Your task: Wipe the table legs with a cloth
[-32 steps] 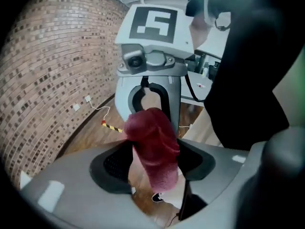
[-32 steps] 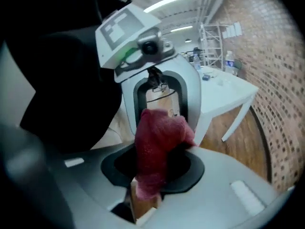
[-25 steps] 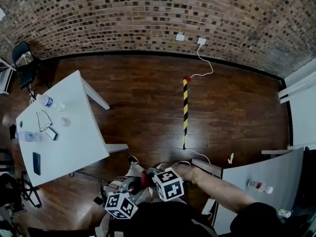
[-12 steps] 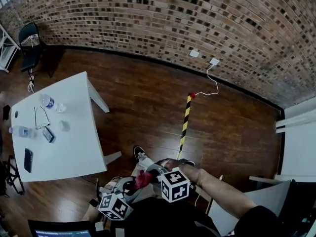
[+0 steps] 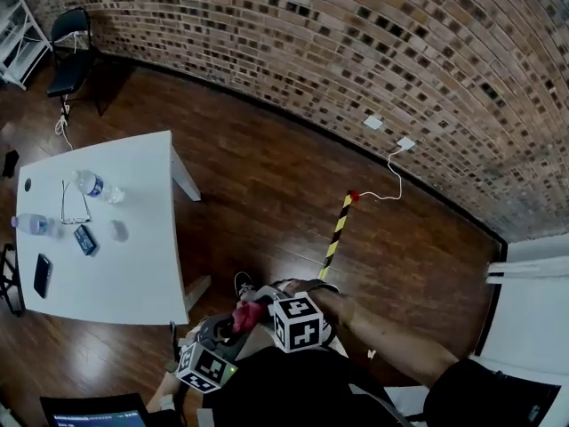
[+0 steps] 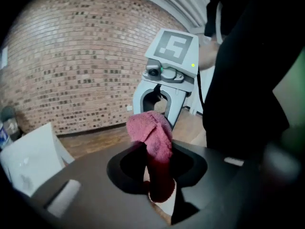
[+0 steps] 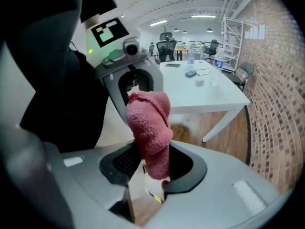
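Jaws (left gripper point(image 6: 161, 193)) on cloth point(image 6: 151, 130)

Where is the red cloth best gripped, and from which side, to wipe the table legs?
Grip the cloth at its narrow, bunched lower end, coming end-on from that end, as the left hand-held gripper does. Its upper part is thick and folded over, so it probably stands clear of the jaws as a pad for the table legs.

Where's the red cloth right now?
In the head view the red cloth is low and centre, between the left tool and right tool, right of the white table. It stands between the right tool's jaws, which have just been opening.
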`<move>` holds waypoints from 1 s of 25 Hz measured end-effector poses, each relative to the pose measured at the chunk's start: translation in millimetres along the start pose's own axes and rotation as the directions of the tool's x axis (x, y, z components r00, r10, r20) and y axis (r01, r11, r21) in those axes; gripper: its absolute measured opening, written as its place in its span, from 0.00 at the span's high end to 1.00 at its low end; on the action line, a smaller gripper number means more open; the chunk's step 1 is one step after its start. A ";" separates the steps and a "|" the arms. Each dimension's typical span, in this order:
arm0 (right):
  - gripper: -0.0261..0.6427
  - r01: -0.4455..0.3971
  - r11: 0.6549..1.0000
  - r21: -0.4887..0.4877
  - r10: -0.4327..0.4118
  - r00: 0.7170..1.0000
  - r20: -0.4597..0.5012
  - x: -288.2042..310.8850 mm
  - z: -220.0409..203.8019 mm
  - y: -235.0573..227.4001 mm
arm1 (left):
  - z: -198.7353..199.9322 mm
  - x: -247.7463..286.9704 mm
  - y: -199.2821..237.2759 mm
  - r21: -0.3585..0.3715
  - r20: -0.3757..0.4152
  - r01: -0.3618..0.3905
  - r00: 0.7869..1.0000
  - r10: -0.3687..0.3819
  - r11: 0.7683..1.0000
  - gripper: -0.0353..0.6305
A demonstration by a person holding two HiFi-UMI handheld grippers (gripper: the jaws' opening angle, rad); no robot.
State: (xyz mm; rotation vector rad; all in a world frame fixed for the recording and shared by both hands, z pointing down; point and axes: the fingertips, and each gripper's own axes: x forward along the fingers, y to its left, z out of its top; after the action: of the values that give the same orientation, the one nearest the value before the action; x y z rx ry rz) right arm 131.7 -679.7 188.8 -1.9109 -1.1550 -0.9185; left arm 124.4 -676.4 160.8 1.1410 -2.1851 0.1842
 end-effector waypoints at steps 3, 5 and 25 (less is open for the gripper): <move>0.73 -0.092 0.980 0.179 0.076 0.992 0.096 -10.1 3.3 -22.8 | -2.6 -1.5 26.9 -0.223 0.059 -0.114 0.990 0.130 0.968 0.81; 0.73 -0.165 0.951 0.261 0.131 0.981 0.144 -16.3 -3.0 -36.4 | -7.8 0.6 37.4 -0.320 0.060 -0.177 0.977 0.206 0.931 0.81; 0.97 -0.175 0.914 0.365 0.077 0.960 0.267 -95.5 -102.4 -180.1 | -177.8 -5.8 88.5 -0.714 -0.635 -0.688 0.557 0.534 -0.131 0.81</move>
State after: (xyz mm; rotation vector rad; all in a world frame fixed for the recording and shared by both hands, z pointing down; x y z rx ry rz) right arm -87.4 -742.6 196.3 -1.7777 -1.2316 -0.3497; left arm 144.9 -546.6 309.9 -0.7314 -1.8688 -0.6430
